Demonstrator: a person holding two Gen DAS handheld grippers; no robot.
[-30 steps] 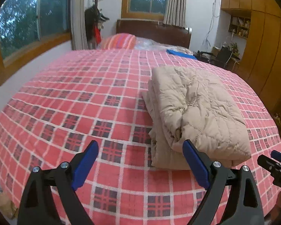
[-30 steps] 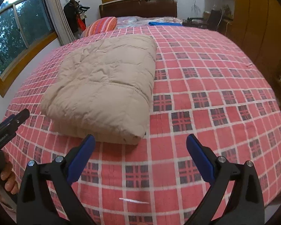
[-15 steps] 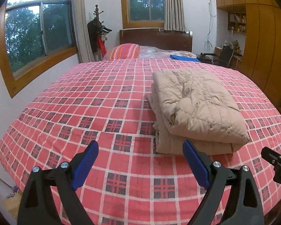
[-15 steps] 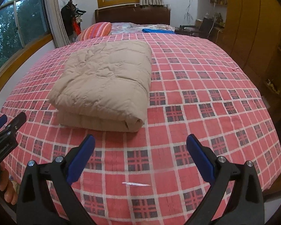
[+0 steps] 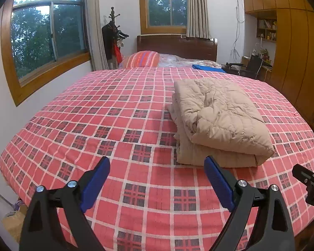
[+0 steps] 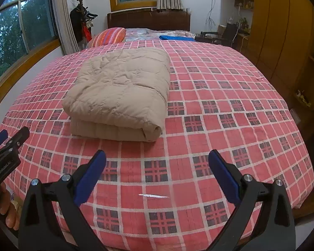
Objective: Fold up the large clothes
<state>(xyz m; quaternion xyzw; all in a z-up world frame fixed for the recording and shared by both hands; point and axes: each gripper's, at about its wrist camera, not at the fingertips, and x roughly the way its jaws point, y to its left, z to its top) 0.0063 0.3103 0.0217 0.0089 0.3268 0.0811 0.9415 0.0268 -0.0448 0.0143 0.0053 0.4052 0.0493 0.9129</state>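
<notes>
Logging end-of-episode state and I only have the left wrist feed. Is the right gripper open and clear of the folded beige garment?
Observer: Yes. The right gripper is open with nothing between its fingers, over the bedspread and short of the beige quilted garment.
Operator: Anything loose on the bed near it?
Observer: A thin white scrap lies on the bedspread, nearer the camera than the garment.
Operator: Is the garment's right side tidy?
Observer: In the right wrist view that side is one smooth rounded fold, with no sleeve sticking out.
</notes>
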